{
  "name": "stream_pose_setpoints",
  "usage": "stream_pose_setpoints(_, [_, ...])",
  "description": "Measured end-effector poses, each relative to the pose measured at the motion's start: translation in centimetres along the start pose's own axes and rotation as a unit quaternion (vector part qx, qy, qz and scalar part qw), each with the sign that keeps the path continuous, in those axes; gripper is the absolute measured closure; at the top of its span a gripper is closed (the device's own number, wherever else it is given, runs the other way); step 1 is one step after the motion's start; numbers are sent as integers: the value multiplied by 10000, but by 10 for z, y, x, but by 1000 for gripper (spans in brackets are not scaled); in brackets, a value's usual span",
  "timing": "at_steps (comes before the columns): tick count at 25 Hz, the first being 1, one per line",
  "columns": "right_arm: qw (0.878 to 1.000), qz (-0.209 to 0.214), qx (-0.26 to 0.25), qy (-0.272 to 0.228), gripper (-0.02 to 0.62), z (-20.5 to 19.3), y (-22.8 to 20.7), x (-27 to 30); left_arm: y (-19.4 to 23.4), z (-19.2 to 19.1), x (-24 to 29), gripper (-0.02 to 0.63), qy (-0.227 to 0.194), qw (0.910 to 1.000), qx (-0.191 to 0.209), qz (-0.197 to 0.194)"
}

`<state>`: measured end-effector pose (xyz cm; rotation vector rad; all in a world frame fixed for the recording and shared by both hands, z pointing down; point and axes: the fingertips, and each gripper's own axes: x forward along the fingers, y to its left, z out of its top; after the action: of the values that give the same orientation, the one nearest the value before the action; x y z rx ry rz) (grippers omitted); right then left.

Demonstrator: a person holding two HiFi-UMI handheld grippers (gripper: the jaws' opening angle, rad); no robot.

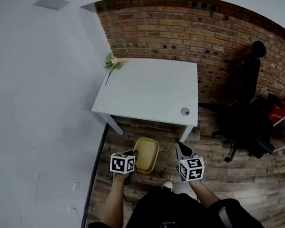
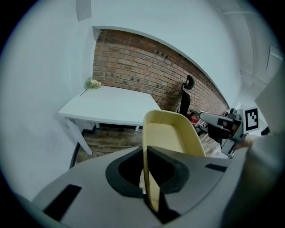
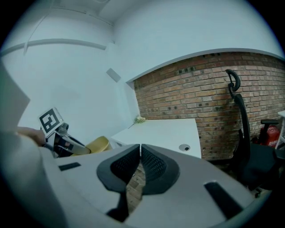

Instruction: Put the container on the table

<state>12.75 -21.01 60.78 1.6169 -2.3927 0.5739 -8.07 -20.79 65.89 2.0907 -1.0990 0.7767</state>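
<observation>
A pale yellow container [image 1: 146, 153] hangs in the air in front of the white table [image 1: 150, 89], below its near edge. My left gripper [image 1: 132, 160] is shut on the container's near wall [image 2: 149, 178], which runs between the jaws. The container's open inside [image 2: 165, 136] faces up in the left gripper view. My right gripper [image 1: 179, 147] is beside the container, to its right, shut with nothing between its jaws. In the right gripper view the container [image 3: 94, 144] shows at the left, with the table [image 3: 164, 131] ahead.
A small flower sprig [image 1: 112, 63] lies at the table's far left corner. A round cable hole [image 1: 185, 111] sits near its front right corner. A black office chair [image 1: 248, 119] stands right of the table, by the brick wall [image 1: 183, 24]. A white wall [image 1: 36, 123] runs along the left.
</observation>
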Motion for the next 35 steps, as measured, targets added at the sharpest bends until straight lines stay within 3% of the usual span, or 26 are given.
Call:
stream_pose_setpoints(14, [9999, -40, 101, 38, 571, 2, -13, 18, 14, 19, 21, 583, 31, 10000, -48, -12])
stream_pose_setpoints(22, [9997, -182, 128, 136, 571, 7, -25, 51, 32, 47, 56, 583, 71, 9997, -30, -220])
stream_pose_setpoints(35, [9974, -611, 319, 221, 571, 54, -52, 146, 99, 141, 124, 583, 312, 9973, 340, -563])
